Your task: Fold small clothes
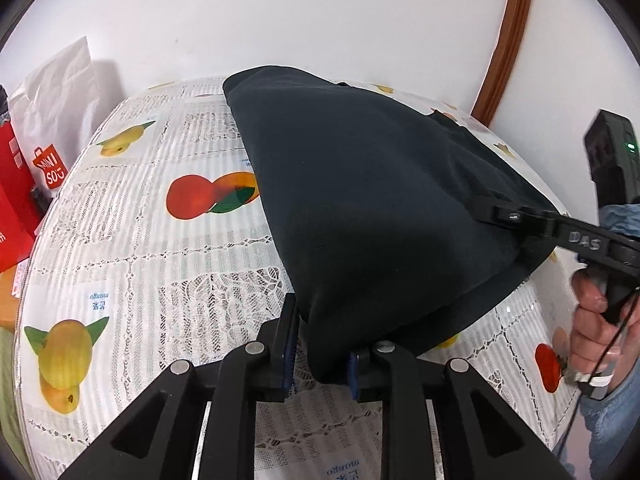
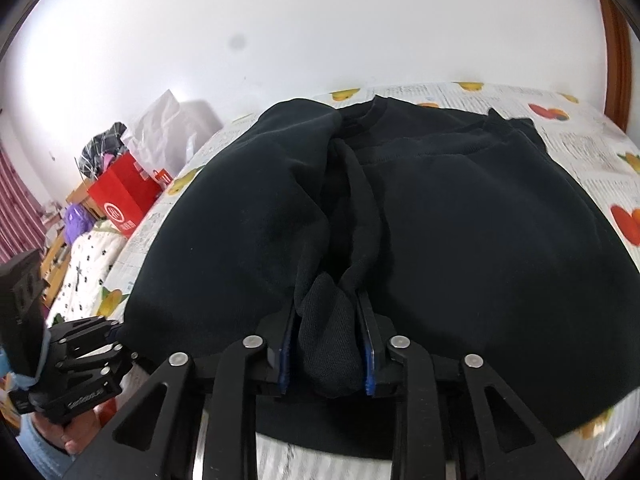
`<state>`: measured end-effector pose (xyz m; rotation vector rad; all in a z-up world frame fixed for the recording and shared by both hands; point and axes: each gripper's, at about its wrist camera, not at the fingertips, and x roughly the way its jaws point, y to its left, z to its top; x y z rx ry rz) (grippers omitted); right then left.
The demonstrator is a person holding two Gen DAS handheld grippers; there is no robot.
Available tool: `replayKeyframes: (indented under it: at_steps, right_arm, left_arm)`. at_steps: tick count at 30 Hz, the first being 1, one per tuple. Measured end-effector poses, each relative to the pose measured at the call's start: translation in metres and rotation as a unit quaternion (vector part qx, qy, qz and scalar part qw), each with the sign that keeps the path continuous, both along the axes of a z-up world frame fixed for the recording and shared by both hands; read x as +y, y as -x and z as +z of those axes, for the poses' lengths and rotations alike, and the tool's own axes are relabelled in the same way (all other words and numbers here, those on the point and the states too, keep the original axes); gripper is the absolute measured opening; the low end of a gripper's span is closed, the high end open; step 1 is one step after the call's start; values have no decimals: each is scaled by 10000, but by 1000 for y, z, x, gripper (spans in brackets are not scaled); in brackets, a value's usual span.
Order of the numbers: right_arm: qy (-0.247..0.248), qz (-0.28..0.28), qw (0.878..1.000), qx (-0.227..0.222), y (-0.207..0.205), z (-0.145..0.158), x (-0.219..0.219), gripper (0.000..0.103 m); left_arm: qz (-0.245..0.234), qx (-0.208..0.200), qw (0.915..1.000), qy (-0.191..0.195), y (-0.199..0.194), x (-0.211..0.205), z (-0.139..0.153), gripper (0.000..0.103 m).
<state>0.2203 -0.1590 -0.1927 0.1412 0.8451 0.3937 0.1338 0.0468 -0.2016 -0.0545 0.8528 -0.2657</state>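
Note:
A black sweatshirt (image 1: 380, 200) lies on a table covered with a fruit-print cloth (image 1: 160, 240). My left gripper (image 1: 320, 344) is shut on a near corner of the sweatshirt and holds it lifted off the table. My right gripper (image 2: 326, 344) is shut on a bunched fold of the same sweatshirt (image 2: 480, 220), its ribbed edge between the blue pads. The right gripper also shows at the right of the left wrist view (image 1: 508, 214), clamped on the garment's far edge. The left gripper shows at the lower left of the right wrist view (image 2: 116, 332).
A white Miniso bag (image 1: 52, 120) and red boxes (image 1: 12, 200) stand at the table's left edge. A white wall is behind, with a wooden door frame (image 1: 508, 40) at the right. A red bag (image 2: 124, 196) and clutter sit beyond the table.

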Motion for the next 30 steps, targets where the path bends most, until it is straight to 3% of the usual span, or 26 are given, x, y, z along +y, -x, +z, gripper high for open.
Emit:
replayKeyframes:
  at_steps: [1, 5, 7, 10, 11, 13, 16, 21, 23, 25, 30]
  right_arm:
    - [-54, -34, 10000, -51, 5, 2, -6, 17]
    - [-136, 25, 9997, -192, 20, 6, -11, 15]
    - [-13, 49, 9998, -213, 19, 7, -6, 16]
    - [-213, 13, 9997, -85, 12, 9, -6, 22]
    - [-304, -22, 9995, -53, 9, 9, -7, 24]
    - [-410, -35, 9991, 34, 4, 6, -9, 42]
    - [-551, -59, 9982, 243, -3, -3, -7, 45]
    - [-643, -24, 9972, 387, -15, -10, 7, 47]
    - [-636, -81, 9971, 403, -19, -12, 11, 43]
    - [-563, -56, 9979, 319, -20, -11, 15, 27]
    - [-297, 105, 9992, -232, -10, 5, 20, 17]
  left_arm:
    - [5, -5, 10000, -18, -1, -1, -1, 22]
    - [47, 36, 9999, 86, 0, 3, -5, 25]
    - [80, 46, 9999, 123, 2, 9, -5, 31]
    - [-106, 60, 9994, 324, 6, 14, -5, 37]
    - [-173, 80, 9991, 384, 7, 14, -4, 51]
    - [-212, -10, 9994, 273, 9, 7, -2, 76]
    - [-209, -143, 9997, 2, 6, -9, 1, 76]
    - [-88, 91, 9999, -91, -7, -21, -4, 72]
    - [-53, 20, 9997, -225, -7, -24, -6, 68]
    - [-31, 6, 9995, -323, -7, -27, -7, 66]
    - [29, 5, 9991, -433, -7, -27, -7, 65]
